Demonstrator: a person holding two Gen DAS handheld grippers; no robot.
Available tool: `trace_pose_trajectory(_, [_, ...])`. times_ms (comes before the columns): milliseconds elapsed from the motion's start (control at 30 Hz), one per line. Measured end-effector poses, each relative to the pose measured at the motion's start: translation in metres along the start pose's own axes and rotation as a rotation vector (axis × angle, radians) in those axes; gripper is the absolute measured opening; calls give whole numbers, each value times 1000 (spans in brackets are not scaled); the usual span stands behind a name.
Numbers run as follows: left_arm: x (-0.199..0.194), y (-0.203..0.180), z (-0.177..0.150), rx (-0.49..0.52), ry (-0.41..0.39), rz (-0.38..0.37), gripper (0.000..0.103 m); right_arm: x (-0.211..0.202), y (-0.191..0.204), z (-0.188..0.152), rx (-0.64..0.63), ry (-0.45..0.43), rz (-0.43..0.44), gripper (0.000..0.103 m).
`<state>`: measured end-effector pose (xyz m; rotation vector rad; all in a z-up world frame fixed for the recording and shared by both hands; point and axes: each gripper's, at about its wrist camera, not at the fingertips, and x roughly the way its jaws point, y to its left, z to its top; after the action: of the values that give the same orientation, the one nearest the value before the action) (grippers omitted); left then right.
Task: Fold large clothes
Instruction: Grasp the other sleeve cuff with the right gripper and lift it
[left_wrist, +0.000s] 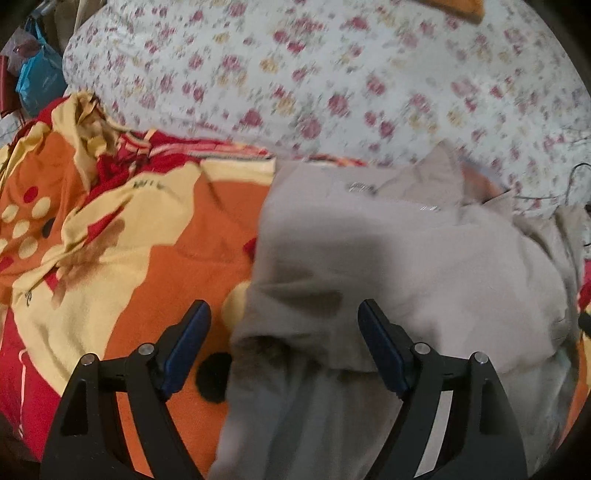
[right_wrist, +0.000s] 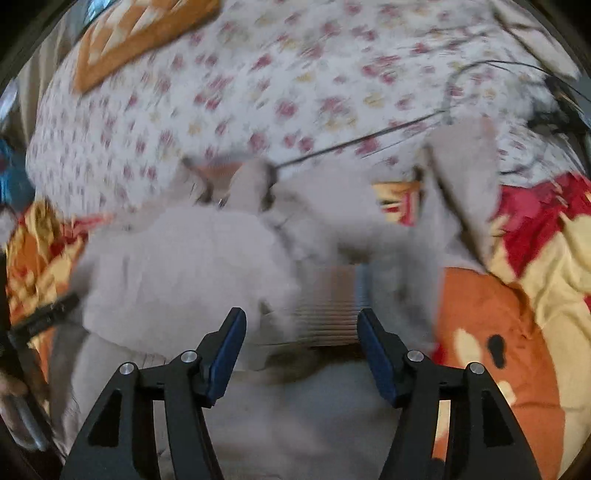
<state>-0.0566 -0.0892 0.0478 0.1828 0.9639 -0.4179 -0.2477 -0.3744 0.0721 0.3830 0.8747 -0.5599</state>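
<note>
Both claws, left gripper (left_wrist: 284, 347) and right gripper (right_wrist: 301, 350), stand apart and empty over the beige garment (left_wrist: 388, 258), which we judge soft, light and limp, best pinched at an edge or ribbed hem (right_wrist: 328, 314).

Light is soft and pretty even, indoor daylight feel, no glare anywhere. Both views are motion-smeared, the right wrist one worse: the floral quilt (right_wrist: 258, 92) is streaky there and the beige garment (right_wrist: 192, 258) turns to mush. A dull shadow sits on the garment in the left view. Fisheye bends everything (dark vignette at the corners).
</note>
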Motion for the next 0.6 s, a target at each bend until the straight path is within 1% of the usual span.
trace_pose_trajectory(67, [1,-6,2,21,-3,-6,82,-9,-22,3,63,-37,-23,66])
trace_pose_trajectory(100, [5,-8,2,33,8,-6,82,-12,-37,5,108,-51,-43,66])
trace_pose_trajectory(233, [26,-13,-2,53,75,2,82,-15,-81,10,262,-76,-60,66])
trace_pose_trajectory(267, [29,-14,-3,51,85,3,82,-14,-88,9,288,-80,-76,66])
trace_pose_trajectory(333, [30,-14,-2,43,86,0,82,-11,-103,8,334,-78,-107,66])
trace_pose_trajectory(400, [30,-13,-1,40,89,-3,82,-10,-118,12,396,-92,-106,66])
trace_pose_trajectory(533, [30,-10,-1,30,94,-12,82,-9,-137,30,410,-119,-156,67])
trace_pose_trajectory(600, [30,-10,0,30,96,-11,82,-3,-144,43,402,-122,-170,70])
